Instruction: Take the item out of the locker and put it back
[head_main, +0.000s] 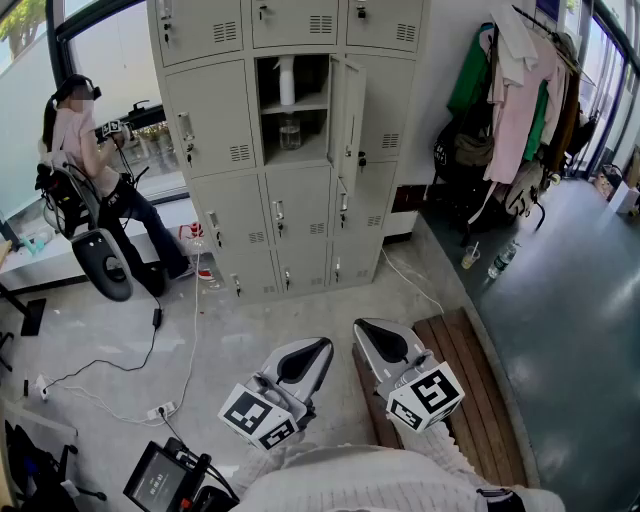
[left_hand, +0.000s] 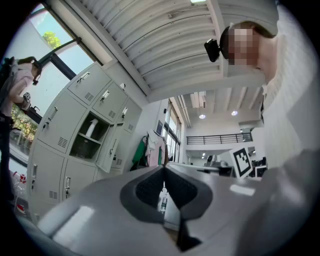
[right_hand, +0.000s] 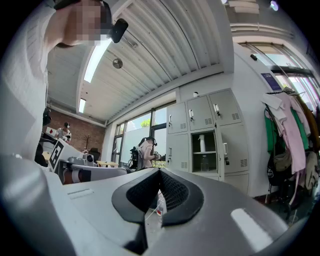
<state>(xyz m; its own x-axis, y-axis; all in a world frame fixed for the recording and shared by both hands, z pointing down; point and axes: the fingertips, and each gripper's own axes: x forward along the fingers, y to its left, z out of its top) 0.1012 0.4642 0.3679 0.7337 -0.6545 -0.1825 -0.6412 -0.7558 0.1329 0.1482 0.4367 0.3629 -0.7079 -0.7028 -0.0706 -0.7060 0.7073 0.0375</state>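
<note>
Meanwhile, two tools are pointing toward the lockers (head_main: 230, 150) from well away | left tool (head_main: 322, 346) and right tool (head_main: 361, 327) are each sitting fully closed, gripping nothing | one open locker (head_main: 314, 82) is holding two items: white bottle (head_main: 286, 80) above, clear bottle (head_main: 290, 133) below.

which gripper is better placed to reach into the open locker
Left, probably. The left gripper lines up with the open compartment; the right gripper sits toward the swung-out door. Both are shut, empty and far off.
</note>
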